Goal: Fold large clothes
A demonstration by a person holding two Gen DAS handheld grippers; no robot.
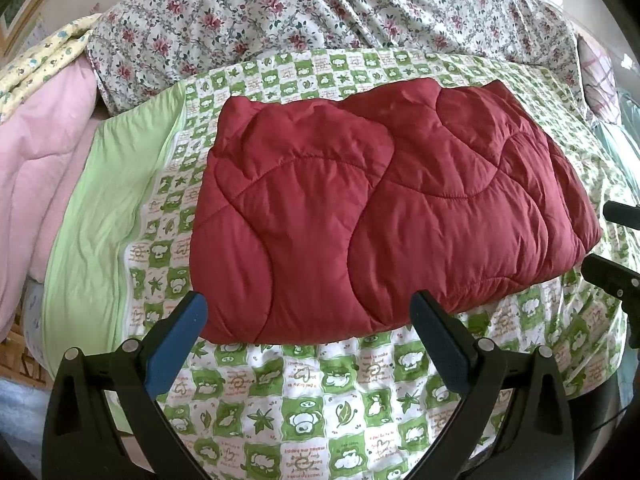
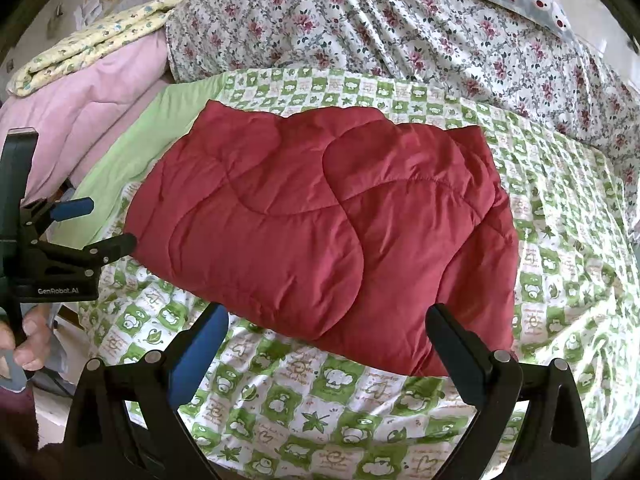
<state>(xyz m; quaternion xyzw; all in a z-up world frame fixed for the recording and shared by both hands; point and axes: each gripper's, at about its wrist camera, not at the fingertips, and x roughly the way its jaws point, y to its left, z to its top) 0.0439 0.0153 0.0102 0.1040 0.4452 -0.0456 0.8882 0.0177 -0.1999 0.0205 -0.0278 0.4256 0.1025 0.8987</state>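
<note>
The red quilted garment (image 1: pixel 384 204) lies folded on the green-checked sheet (image 1: pixel 320 400) of the bed, just ahead of both sets of tongs. The left tongs (image 1: pixel 308 320) and right tongs (image 2: pixel 328 332) are both spread wide, holding nothing. The padding looks puffy and slippery; a shallow pinch at the near edge could catch only the top layer, and the fold might spring apart.

Black left gripper (image 1: pixel 308 310); blue pads (image 1: pixel 176 344); silver pins
</note>
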